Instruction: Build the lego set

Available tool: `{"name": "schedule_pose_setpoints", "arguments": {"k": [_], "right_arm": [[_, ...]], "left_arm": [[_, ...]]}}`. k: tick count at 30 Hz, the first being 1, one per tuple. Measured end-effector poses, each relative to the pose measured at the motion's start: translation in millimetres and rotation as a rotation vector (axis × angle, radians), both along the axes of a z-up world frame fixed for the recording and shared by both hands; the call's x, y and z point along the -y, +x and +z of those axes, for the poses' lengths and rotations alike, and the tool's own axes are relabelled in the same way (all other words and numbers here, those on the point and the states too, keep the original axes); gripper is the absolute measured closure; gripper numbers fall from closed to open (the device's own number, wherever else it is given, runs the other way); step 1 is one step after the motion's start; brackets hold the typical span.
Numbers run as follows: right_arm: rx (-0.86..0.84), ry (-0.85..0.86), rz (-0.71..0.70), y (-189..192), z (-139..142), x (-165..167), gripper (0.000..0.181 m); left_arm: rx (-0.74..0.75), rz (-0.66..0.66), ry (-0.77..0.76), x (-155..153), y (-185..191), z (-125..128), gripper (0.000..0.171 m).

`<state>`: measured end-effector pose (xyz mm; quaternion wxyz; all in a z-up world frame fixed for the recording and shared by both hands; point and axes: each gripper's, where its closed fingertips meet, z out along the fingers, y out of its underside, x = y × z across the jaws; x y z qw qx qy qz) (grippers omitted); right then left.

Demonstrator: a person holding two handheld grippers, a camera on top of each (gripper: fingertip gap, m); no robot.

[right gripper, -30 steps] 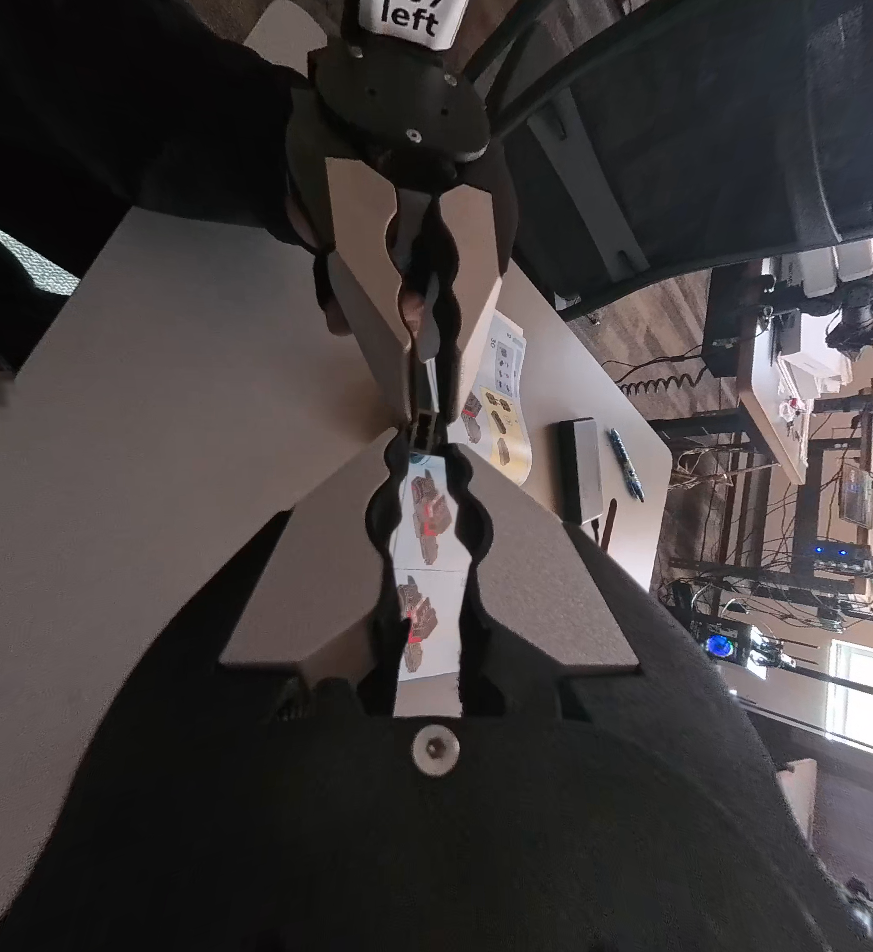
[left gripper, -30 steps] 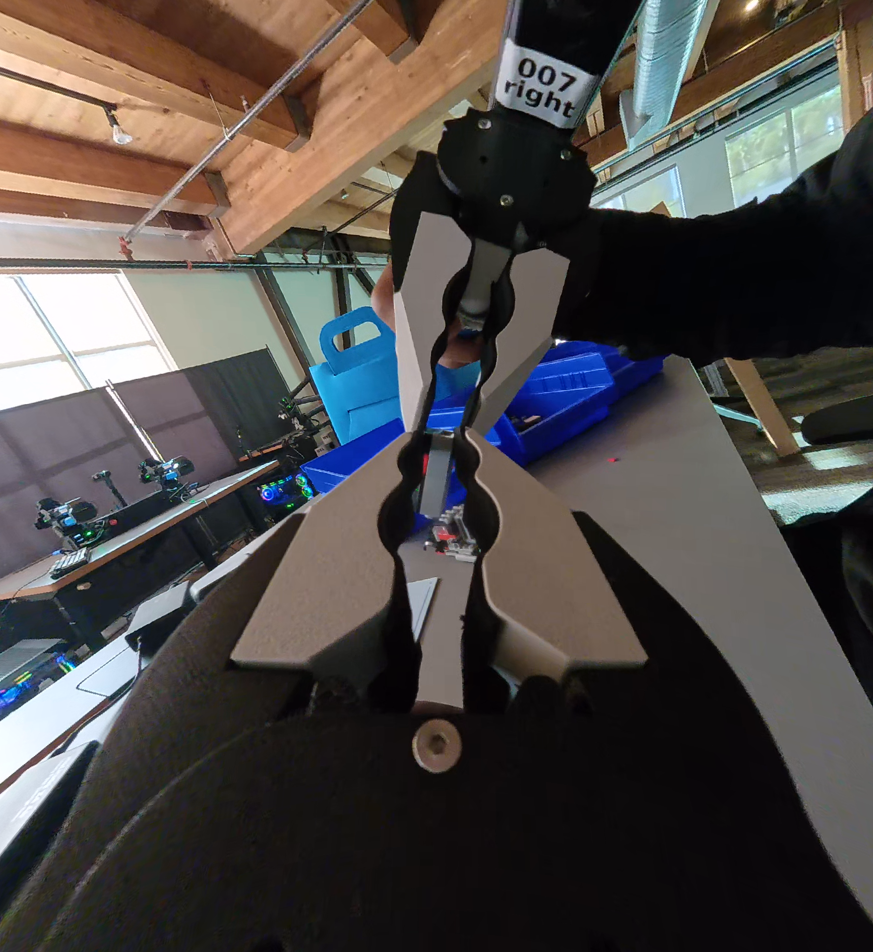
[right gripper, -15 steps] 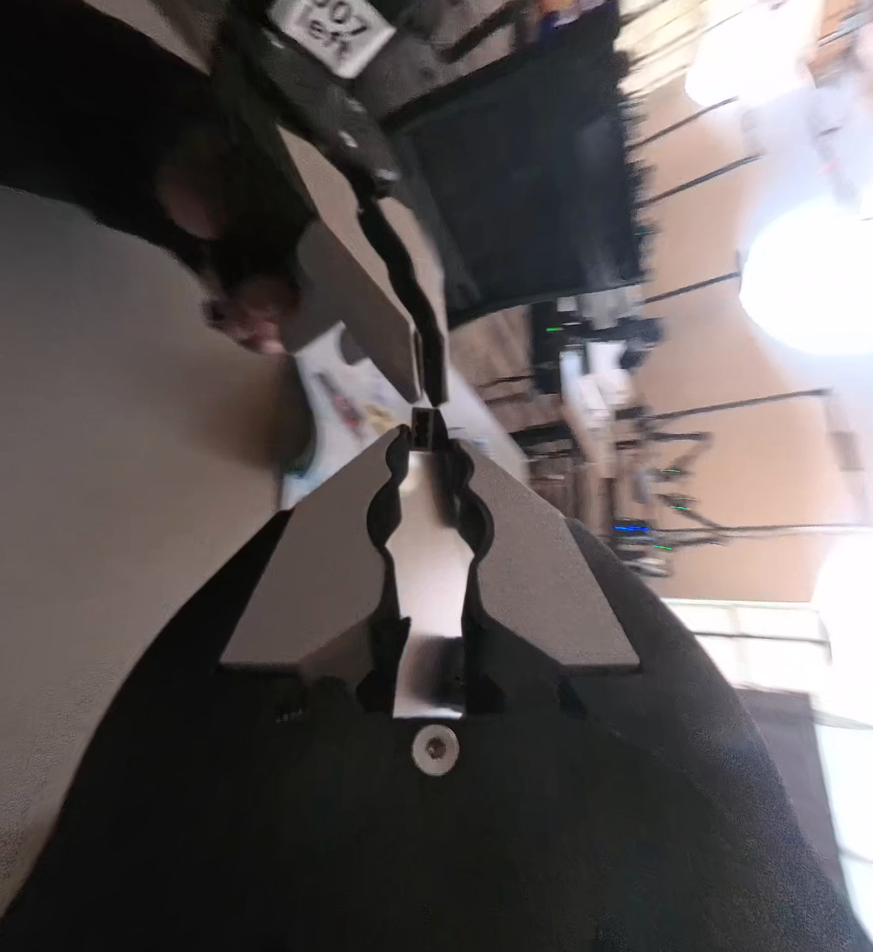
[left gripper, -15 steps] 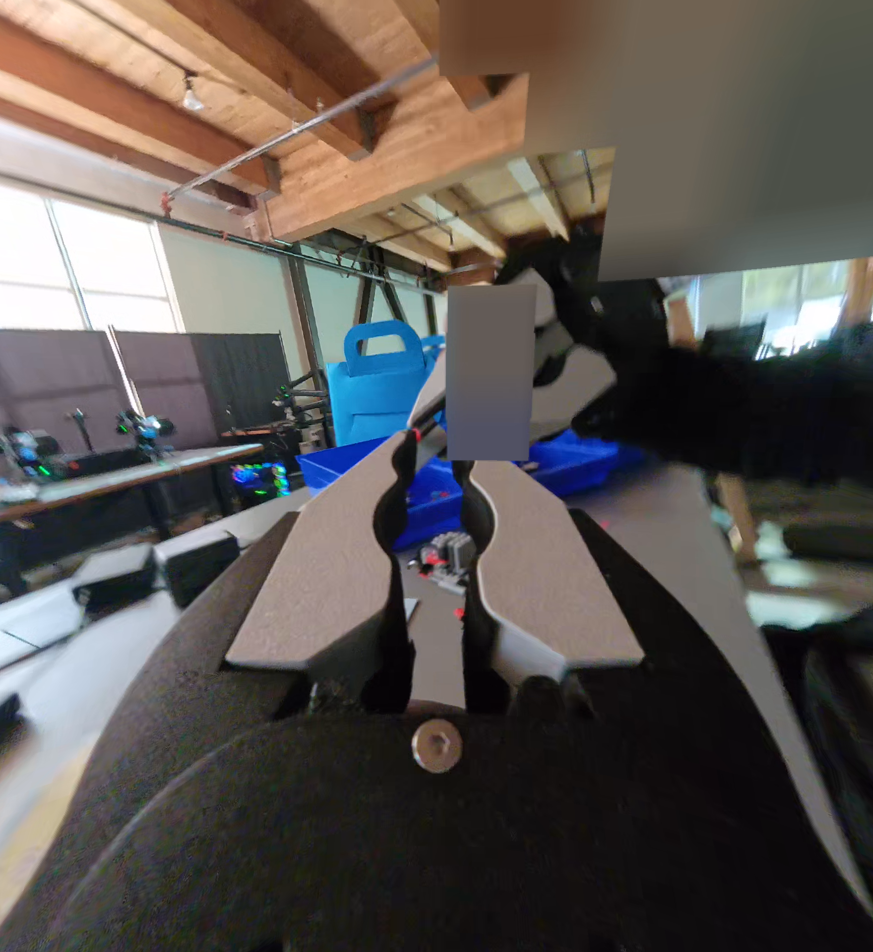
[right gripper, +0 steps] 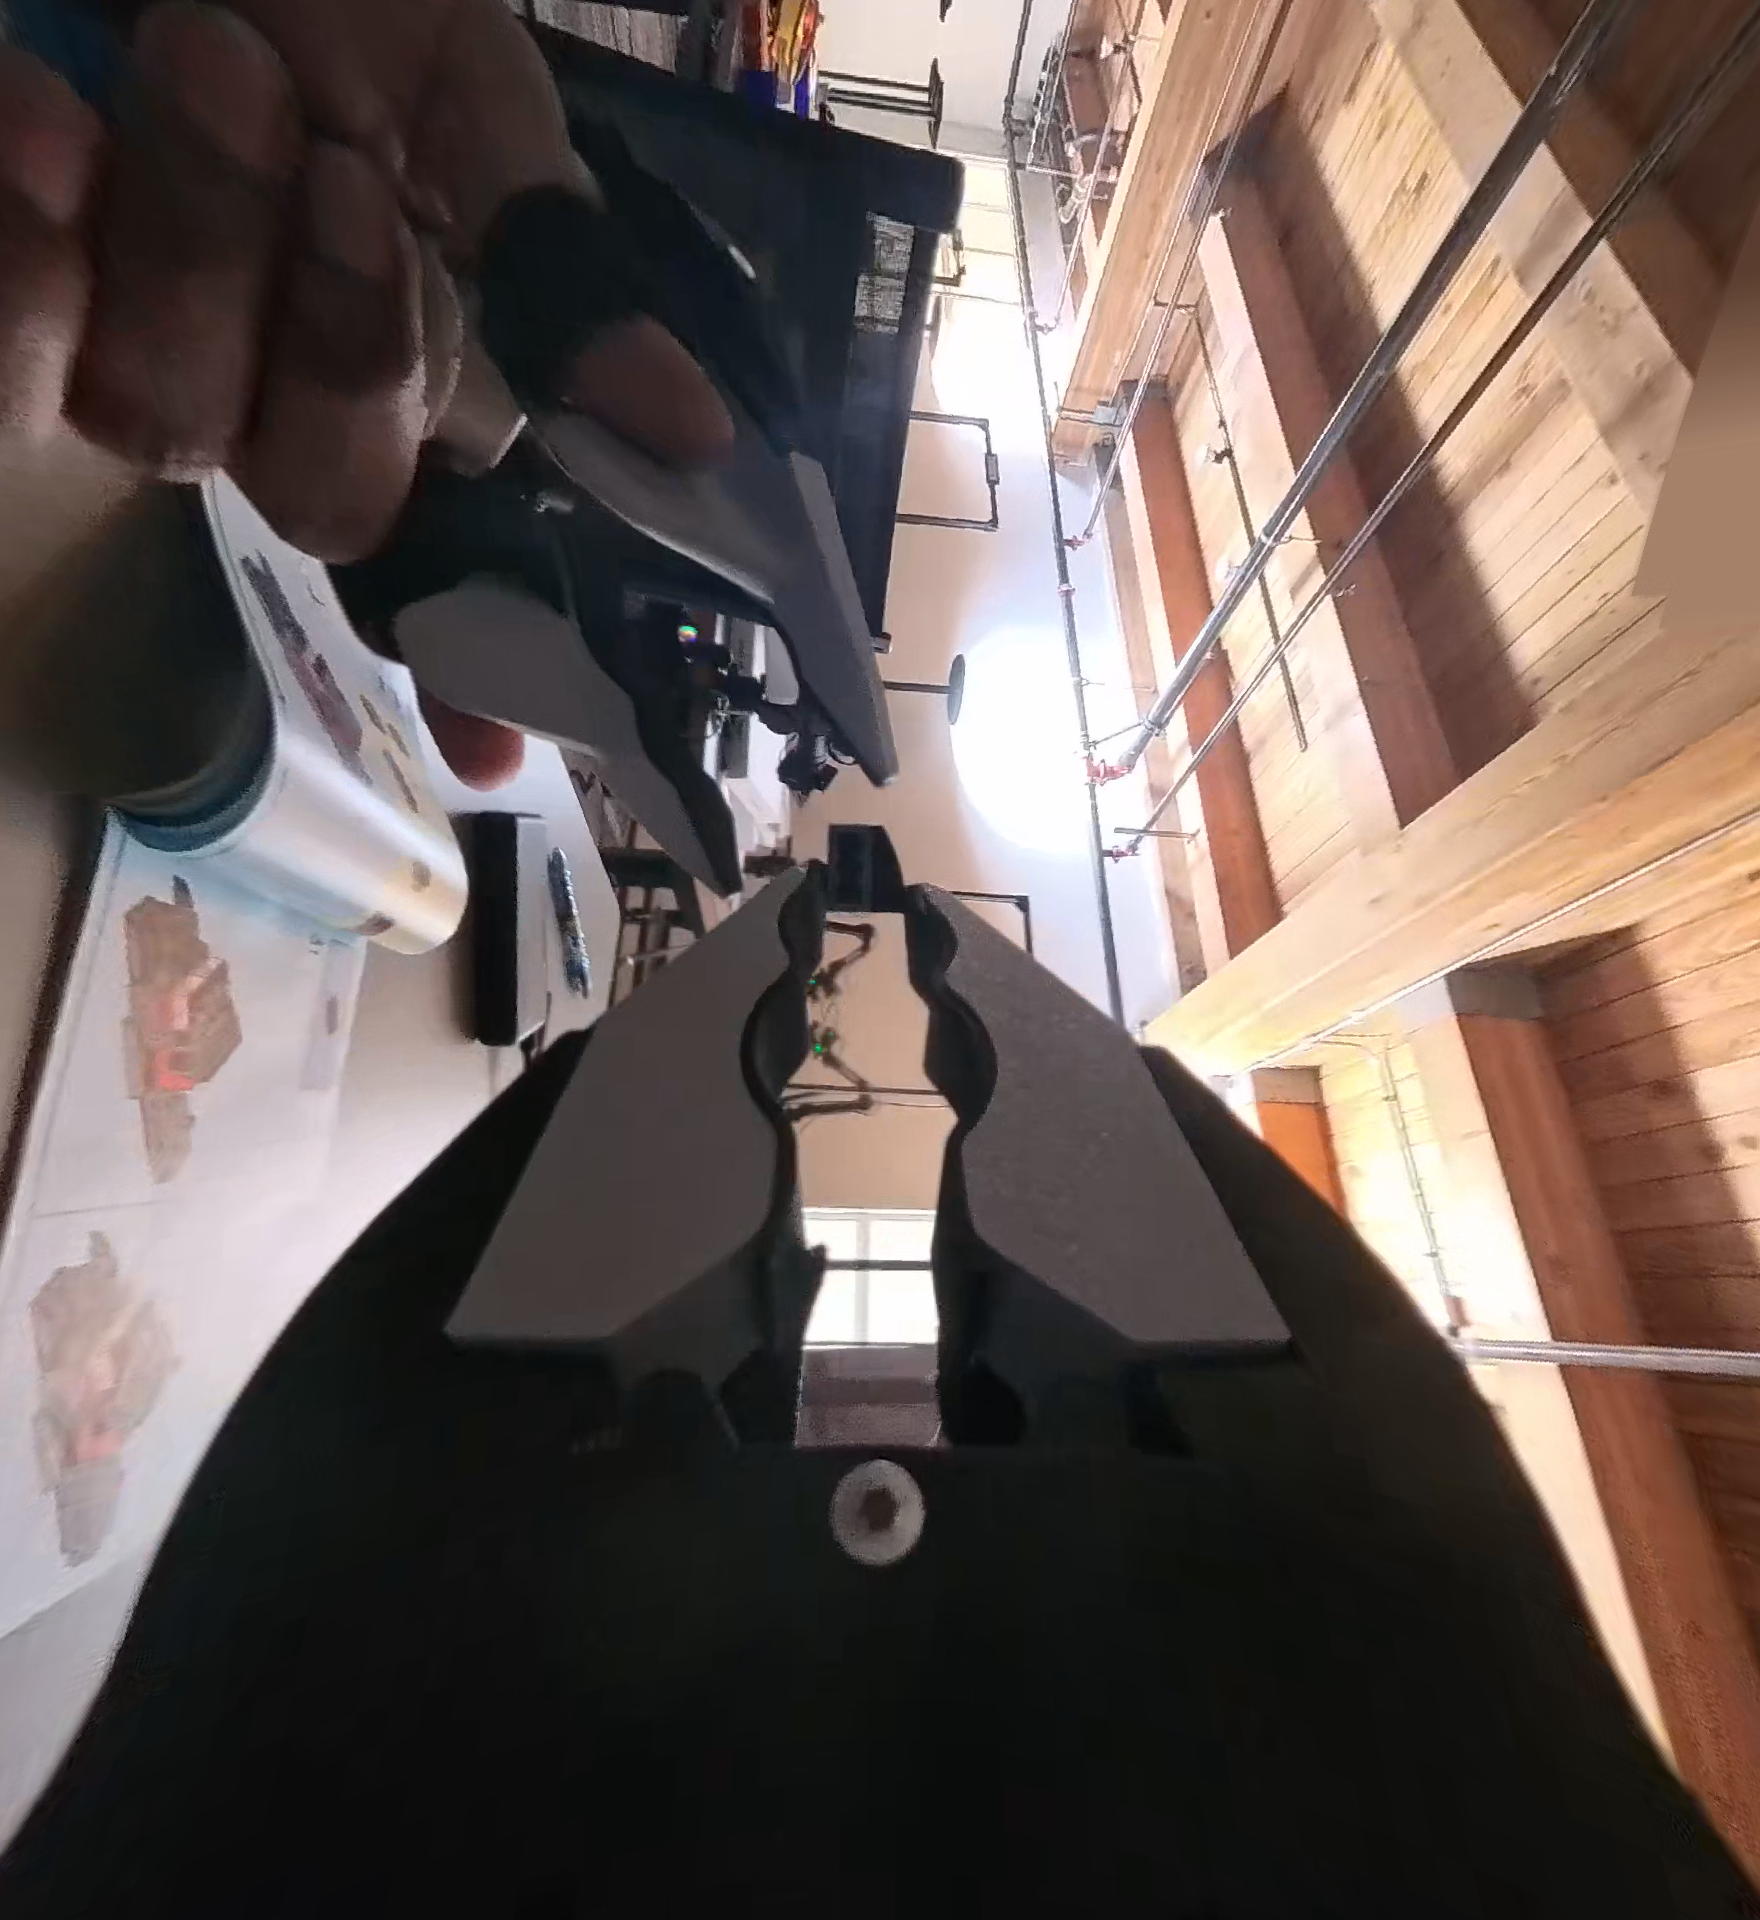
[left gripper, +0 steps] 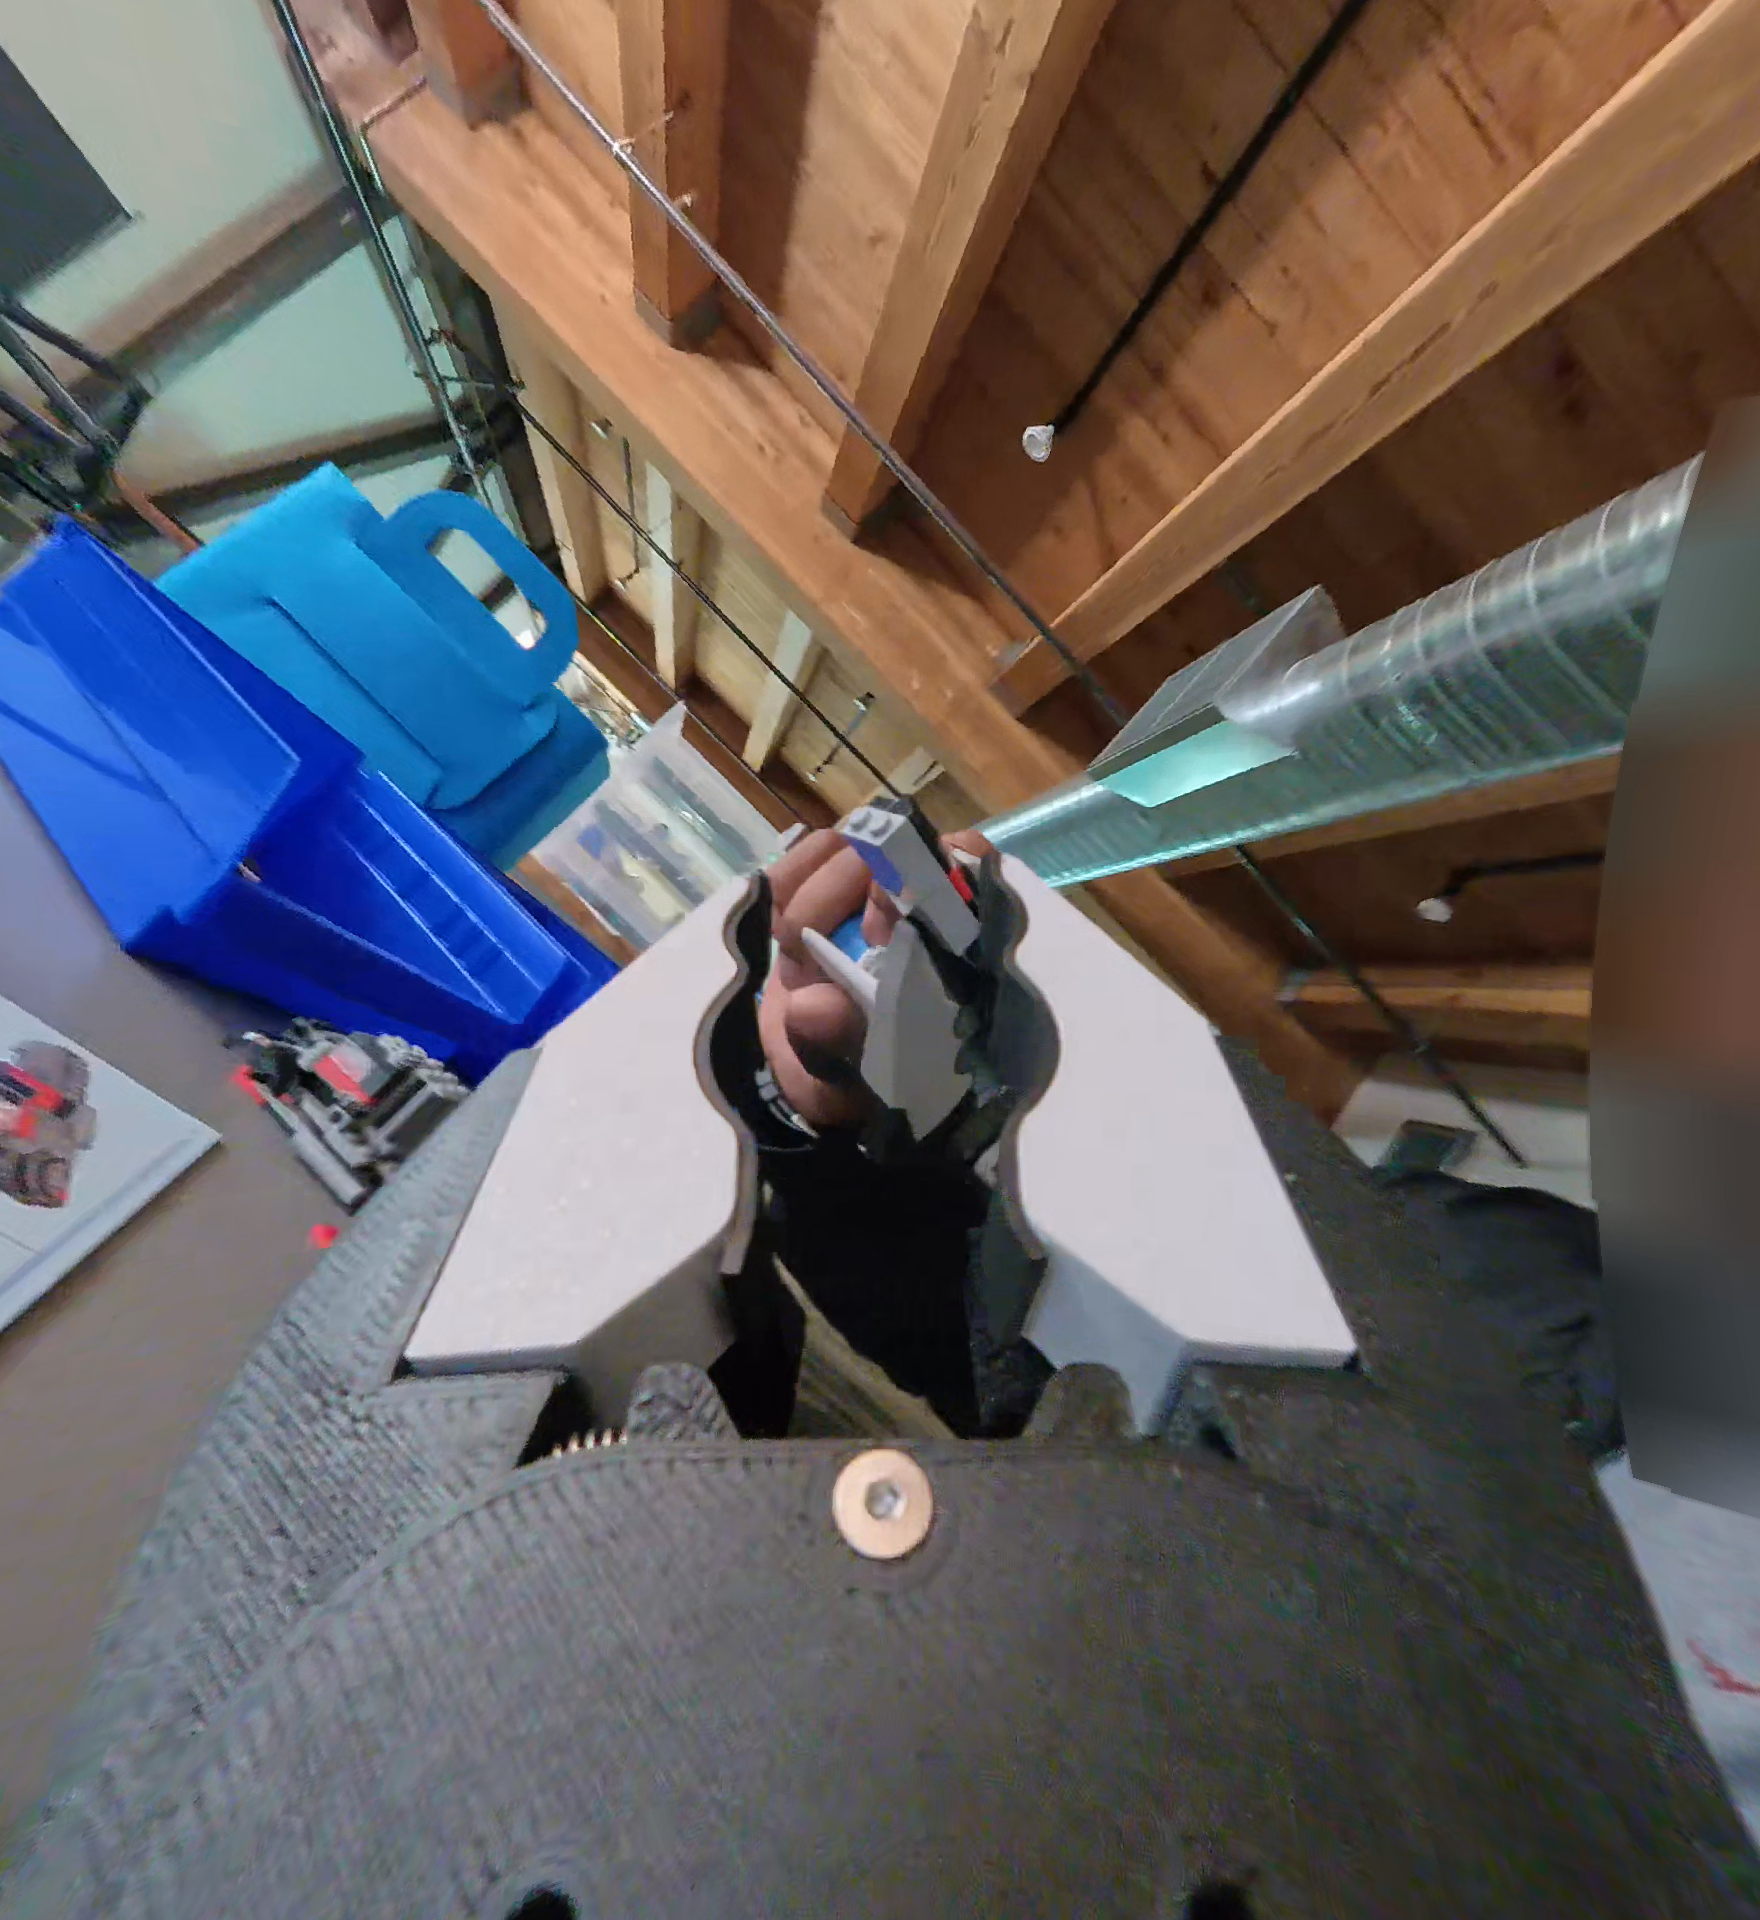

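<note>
Handling a sub-assembly in mid-air, off the table [left gripper: 55, 1475]: a small grey, blue and red brick cluster [left gripper: 902, 868] sits just past the tips of the left gripper [left gripper: 871, 890], hard against its right-hand finger. The left gripper's jaws stand well apart, nothing pinched between them. A hand [left gripper: 814, 977] and a grey finger of the other tool are right behind the cluster; cannot tell which of them actually carries it. The right gripper [right gripper: 860, 894] is also spread, its gap empty in its own view, tips near the left tool's tips. Looks like a transfer or regrip step. Judgement: the next move needs one tool to close squarely on the cluster, then carry it down to the partly built model [left gripper: 346, 1081], which lies on the table low and left of the left gripper, beside the instruction sheet [left gripper: 14, 1174]. Containers: stacked blue bins [left gripper: 180, 790] farther left, insides hidden from this angle; a light-blue carrier with a handle [left gripper: 367, 613] behind them; a clear tub [left gripper: 668, 821] beyond, contents too blurred to name.
</note>
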<state>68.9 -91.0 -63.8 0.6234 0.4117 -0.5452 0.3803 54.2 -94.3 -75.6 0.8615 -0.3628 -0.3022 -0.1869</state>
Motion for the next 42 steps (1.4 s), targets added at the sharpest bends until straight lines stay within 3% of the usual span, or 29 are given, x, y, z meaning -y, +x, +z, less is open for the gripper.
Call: {"name": "schedule_pose_setpoints", "arguments": {"k": [11,23,26,28,35,39,42], "right_arm": [[-0.167,0.058,-0.023,-5.1,-7.3,7.4,0.165],[-0.204,0.064,-0.036,-9.9,-10.9,8.6,0.165],[-0.224,0.077,-0.035,-10.1,-14.1,8.9,0.165],[-0.249,0.086,-0.036,-9.3,-14.4,9.4,0.165],[-0.301,0.116,-0.038,-9.9,-17.2,12.1,0.165],[-0.231,0.097,-0.043,-13.1,-18.2,11.9,0.165],[-0.062,0.01,-0.063,-17.5,-14.3,9.5,0.159]], "left_arm": [[0.036,-0.089,0.097,-5.9,2.9,3.1,0.157],[0.049,-0.043,0.072,-3.6,-2.5,-1.2,0.157],[0.079,-0.035,0.075,1.0,-7.0,-5.1,0.142],[0.077,-0.043,0.071,3.1,-5.7,-5.7,0.142],[0.083,-0.048,0.078,-1.0,-5.1,-5.2,0.156],[0.082,-0.016,0.059,-0.8,-8.2,-7.8,0.156],[0.059,0.012,0.06,0.5,-8.7,-4.7,0.156]]}}
